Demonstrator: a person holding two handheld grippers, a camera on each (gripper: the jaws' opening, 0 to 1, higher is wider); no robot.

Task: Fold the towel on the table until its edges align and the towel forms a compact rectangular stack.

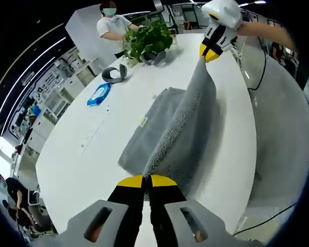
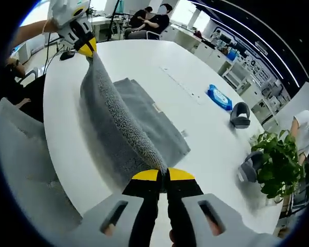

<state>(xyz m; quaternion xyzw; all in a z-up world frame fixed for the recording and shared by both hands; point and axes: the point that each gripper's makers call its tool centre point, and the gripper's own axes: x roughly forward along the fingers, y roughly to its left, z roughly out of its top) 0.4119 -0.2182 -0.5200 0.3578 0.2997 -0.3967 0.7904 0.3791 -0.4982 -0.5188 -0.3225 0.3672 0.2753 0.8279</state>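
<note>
The towel [image 1: 167, 134] is a grey terry cloth with a looped, nubby pile, lying on a smooth white table [image 1: 77, 154] with a rounded outline. Part of it rests flat as a rough rectangle with a small label at one edge; the other part is lifted into a taut ridge strung between the two grippers, so its raised edge forms a long, straight line. That line is the towel's long axis, running from the near edge of the table toward the far end in the left gripper view.

The left gripper [image 1: 147, 181] has its yellow-tipped black jaws pressed together on the near corner of the raised edge. The right gripper [image 2: 162, 176] is likewise clamped on the opposite corner, jaws narrow with fabric pinched between them. Each gripper appears at the far end of the ridge in the other's view.

To the left of the towel in the left gripper view, the tabletop is bare and broad up to a blue packet [image 1: 98, 94], a grey curved object [image 1: 115, 74] and a leafy green potted plant [image 1: 149, 38], all well apart from the cloth. On the right, the towel lies near the table's edge. People sit at the far end of the room.
</note>
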